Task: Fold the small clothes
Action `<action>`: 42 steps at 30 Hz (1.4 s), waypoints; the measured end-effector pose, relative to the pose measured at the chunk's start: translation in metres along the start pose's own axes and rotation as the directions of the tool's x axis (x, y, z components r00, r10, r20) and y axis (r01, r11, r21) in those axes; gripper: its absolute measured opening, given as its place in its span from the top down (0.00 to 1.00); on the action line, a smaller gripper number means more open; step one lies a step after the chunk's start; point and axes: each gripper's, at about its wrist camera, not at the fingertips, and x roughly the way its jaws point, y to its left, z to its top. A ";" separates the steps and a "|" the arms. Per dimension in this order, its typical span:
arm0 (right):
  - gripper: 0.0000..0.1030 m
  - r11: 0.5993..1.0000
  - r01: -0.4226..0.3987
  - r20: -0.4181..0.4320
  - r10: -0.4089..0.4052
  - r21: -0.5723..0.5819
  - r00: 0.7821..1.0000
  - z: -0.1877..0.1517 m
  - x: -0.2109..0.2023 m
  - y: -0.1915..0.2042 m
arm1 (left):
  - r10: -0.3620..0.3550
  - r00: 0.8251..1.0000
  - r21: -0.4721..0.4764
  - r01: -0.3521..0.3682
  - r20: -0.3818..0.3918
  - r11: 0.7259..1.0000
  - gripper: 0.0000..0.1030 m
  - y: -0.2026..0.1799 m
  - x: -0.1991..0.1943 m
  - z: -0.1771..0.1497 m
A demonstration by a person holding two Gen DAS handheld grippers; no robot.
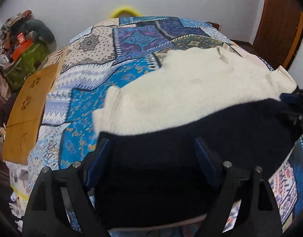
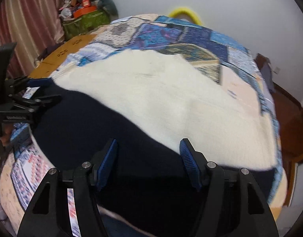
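**On the quilt: a cream and navy garment between two tongs**

Left wrist view: the left tongs [image 1: 151, 154] sit low over the navy part of the garment [image 1: 191, 90], which lies spread on a patchwork quilt [image 1: 104, 83]. Blue pads [image 1: 100, 158] stand well apart, with dark cloth filling the space between them; whether they touch the cloth I cannot tell. Beyond the navy band the cream part runs up and to the right. At the right edge the other tool shows only as a dark, blurred shape beside the cloth. A tan board [image 1: 30, 106] borders the quilt on the left, and a yellow ring [image 1: 124, 11] peeks over its far edge against the white wall.

Right wrist view: the right tongs [image 2: 149, 158] are spread wide over the navy cloth, nothing pinched between their ribbed pads [image 2: 188, 162]. The cream part fills the middle of the quilt beyond them. At far left the left tongs reach the navy edge; their grip is too blurred to judge. A green bag [image 2: 86, 22] piled with clutter stands by the curtain [image 2: 26, 25]
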 end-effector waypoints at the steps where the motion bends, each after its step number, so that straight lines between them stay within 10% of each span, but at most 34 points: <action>1: 0.41 1.000 0.008 -0.002 -0.008 0.011 1.000 -0.004 -0.003 -0.006 | 0.012 1.000 0.001 -0.012 0.001 1.000 0.18 0.003 -0.002 -0.003; 25: 0.40 0.976 0.093 0.103 -0.114 0.196 0.988 -0.042 -0.089 -0.057 | 0.104 0.995 -0.244 -0.100 0.002 0.965 0.18 0.062 -0.066 -0.054; 34: 0.37 0.995 0.006 0.141 -0.020 0.098 0.990 -0.020 -0.073 -0.002 | -0.108 0.994 -0.337 0.100 -0.006 0.936 0.18 0.034 -0.069 -0.074; 42: 0.36 1.000 0.011 0.001 -0.011 0.027 1.000 -0.019 -0.007 0.027 | -0.338 0.941 -0.459 0.292 -0.018 0.839 0.18 0.022 -0.042 -0.078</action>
